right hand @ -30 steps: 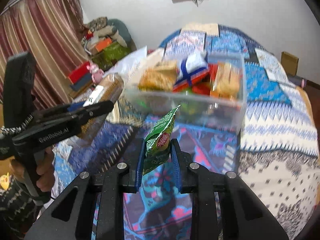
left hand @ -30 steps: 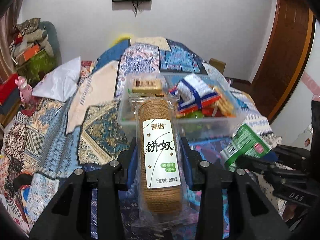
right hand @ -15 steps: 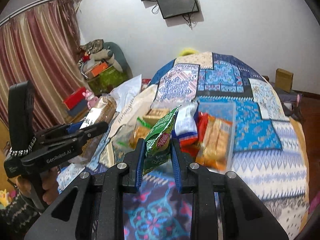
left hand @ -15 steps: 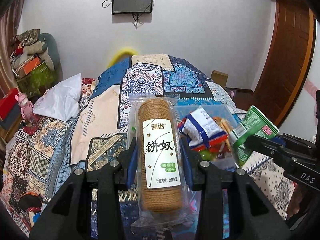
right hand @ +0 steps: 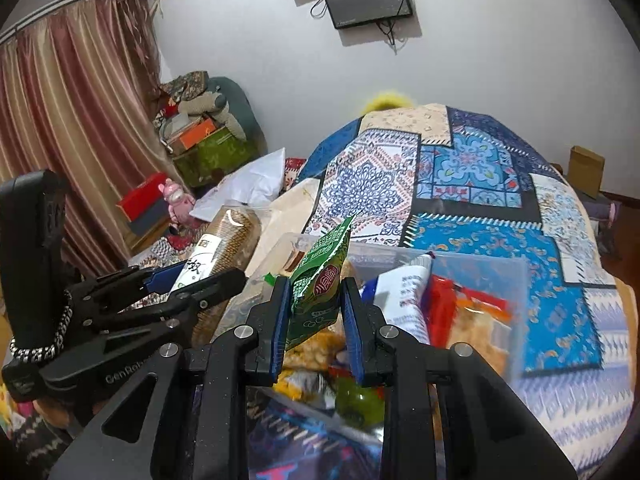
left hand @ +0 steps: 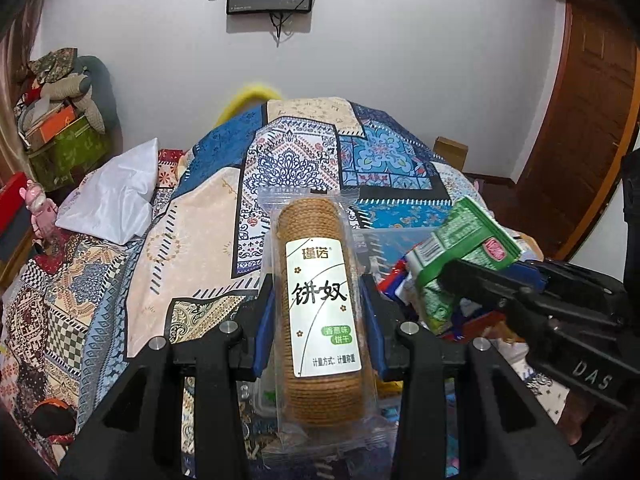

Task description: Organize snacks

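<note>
My left gripper (left hand: 320, 300) is shut on a clear-wrapped roll of round brown biscuits (left hand: 320, 320) with a white label, held upright above the bed. The roll also shows in the right wrist view (right hand: 224, 248). My right gripper (right hand: 314, 304) is shut on a small green snack packet (right hand: 320, 280), which also shows in the left wrist view (left hand: 460, 248). Both hover over the near side of a clear plastic bin (right hand: 516, 280) that holds several snack packs, among them a white and blue pack (right hand: 400, 304) and a red one (right hand: 444, 304).
The bin rests on a bed with a blue patchwork quilt (left hand: 320, 160). A white pillow (left hand: 116, 196) lies at the left. Boxes and soft toys (right hand: 200, 132) are stacked by the curtain. A wooden door (left hand: 580, 140) stands at the right.
Both grippers have risen and moved forward with their snacks. The bin has dropped from the middle of both views to just under the fingers. The green packet now sits closer to the biscuit roll.
</note>
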The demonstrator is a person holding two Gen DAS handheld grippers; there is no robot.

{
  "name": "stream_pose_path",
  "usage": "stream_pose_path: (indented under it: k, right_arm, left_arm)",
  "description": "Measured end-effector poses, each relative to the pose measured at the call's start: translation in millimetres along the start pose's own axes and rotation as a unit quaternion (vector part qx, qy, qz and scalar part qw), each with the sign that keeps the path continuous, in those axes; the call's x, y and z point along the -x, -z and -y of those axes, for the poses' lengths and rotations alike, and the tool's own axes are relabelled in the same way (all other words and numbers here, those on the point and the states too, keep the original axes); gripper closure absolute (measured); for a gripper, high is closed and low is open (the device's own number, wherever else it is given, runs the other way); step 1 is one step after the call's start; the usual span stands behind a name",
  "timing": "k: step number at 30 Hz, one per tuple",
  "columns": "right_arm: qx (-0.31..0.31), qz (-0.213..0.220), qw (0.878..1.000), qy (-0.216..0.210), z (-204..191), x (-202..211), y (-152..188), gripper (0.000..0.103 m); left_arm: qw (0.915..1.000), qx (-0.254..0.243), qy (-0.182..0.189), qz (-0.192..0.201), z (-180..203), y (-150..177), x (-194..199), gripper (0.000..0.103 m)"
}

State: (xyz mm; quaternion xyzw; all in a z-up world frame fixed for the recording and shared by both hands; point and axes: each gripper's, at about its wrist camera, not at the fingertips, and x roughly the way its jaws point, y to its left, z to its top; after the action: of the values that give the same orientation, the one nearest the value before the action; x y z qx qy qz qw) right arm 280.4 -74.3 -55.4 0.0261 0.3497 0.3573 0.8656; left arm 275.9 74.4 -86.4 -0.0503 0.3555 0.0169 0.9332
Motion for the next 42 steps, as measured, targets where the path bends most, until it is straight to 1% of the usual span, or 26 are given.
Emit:
stream_pose_path:
  k: [3, 5, 7, 8, 10, 12, 16, 21, 26, 29, 31, 32, 33, 35, 37, 39, 41, 42]
  right_arm:
    - [0.007, -0.012, 1.000, 0.000, -1.3, -13.2, 1.1, 0.080]
    - [0.016, -0.018, 1.000, 0.005, -4.0, -20.8, 1.7, 0.078]
    - [0.026, -0.022, 0.999, 0.016, -5.9, -25.8, 2.9, 0.078]
    - [0.028, -0.024, 0.999, 0.019, -6.6, -27.1, 3.8, 0.078]
    - [0.029, -0.027, 0.999, 0.017, -6.8, -27.0, 6.0, 0.078]
    - [0.030, -0.026, 0.999, 0.018, -7.0, -24.5, 7.2, 0.078]
    - [0.025, -0.021, 0.999, 0.013, -7.7, -13.8, 9.4, 0.078]
    - [0.015, -0.010, 1.000, 0.012, -9.1, 11.7, 10.2, 0.078]
    - [0.018, 0.018, 0.999, 0.020, -17.3, 59.2, 10.4, 0.078]
    - [0.017, 0.038, 0.999, 0.021, -24.3, 89.0, 12.3, 0.077]
    - [0.018, 0.051, 0.998, 0.023, -29.4, 107.4, 13.6, 0.073]
    - [0.019, 0.059, 0.998, 0.024, -33.9, 117.1, 16.0, 0.067]
    - [0.020, 0.066, 0.997, 0.026, -37.5, 124.9, 17.4, 0.059]
    - [0.025, 0.087, 0.995, 0.037, -46.2, 143.3, 21.7, 0.053]
    - [0.032, 0.102, 0.993, 0.046, -53.1, 156.7, 25.5, 0.045]
    - [0.034, 0.117, 0.991, 0.048, -58.8, 169.2, 29.5, 0.030]
    - [0.034, 0.134, 0.989, 0.053, -63.3, 180.7, 32.5, 0.024]
    - [0.036, 0.143, 0.987, 0.060, -65.9, 186.6, 34.1, 0.022]
  left_arm:
    - [0.9999, -0.001, 0.004, -0.012, -1.5, 0.9, -13.9, 0.064]
    - [0.9997, -0.002, 0.007, -0.025, -2.1, 1.4, -23.3, 0.064]
    - [0.9991, 0.001, 0.018, -0.037, -3.0, 3.6, -28.3, 0.064]
    - [0.9991, 0.003, 0.020, -0.036, -3.4, 4.8, -28.2, 0.064]
    - [0.9996, -0.005, 0.008, -0.026, -1.7, 5.5, -24.3, 0.063]
    - [0.9997, -0.012, 0.012, -0.019, -0.2, 6.3, -18.4, 0.061]
    - [0.9997, -0.016, 0.012, -0.012, 2.2, 7.3, -4.3, 0.061]
    - [0.9998, -0.012, 0.009, 0.014, 5.6, 11.1, 32.1, 0.061]
    - [0.9980, -0.007, 0.011, 0.061, 13.6, 16.9, 86.5, 0.061]
    - [0.9962, -0.007, 0.021, 0.084, 20.7, 21.6, 121.7, 0.061]
    - [0.9946, -0.006, 0.021, 0.101, 24.4, 24.9, 141.1, 0.055]
    - [0.9933, -0.005, 0.019, 0.114, 26.2, 27.0, 152.4, 0.045]
    - [0.9914, -0.005, 0.018, 0.129, 27.9, 29.5, 163.9, 0.037]
    - [0.9877, -0.011, 0.014, 0.156, 32.1, 34.3, 184.4, 0.035]
    - [0.9851, -0.017, 0.009, 0.171, 36.6, 38.4, 201.3, 0.028]
    - [0.9818, -0.015, 0.005, 0.189, 38.9, 42.4, 217.3, 0.015]
    - [0.9789, -0.015, 0.001, 0.204, 40.2, 45.1, 228.4, 0.012]
    - [0.9783, -0.016, 0.000, 0.207, 41.0, 45.7, 231.4, 0.012]
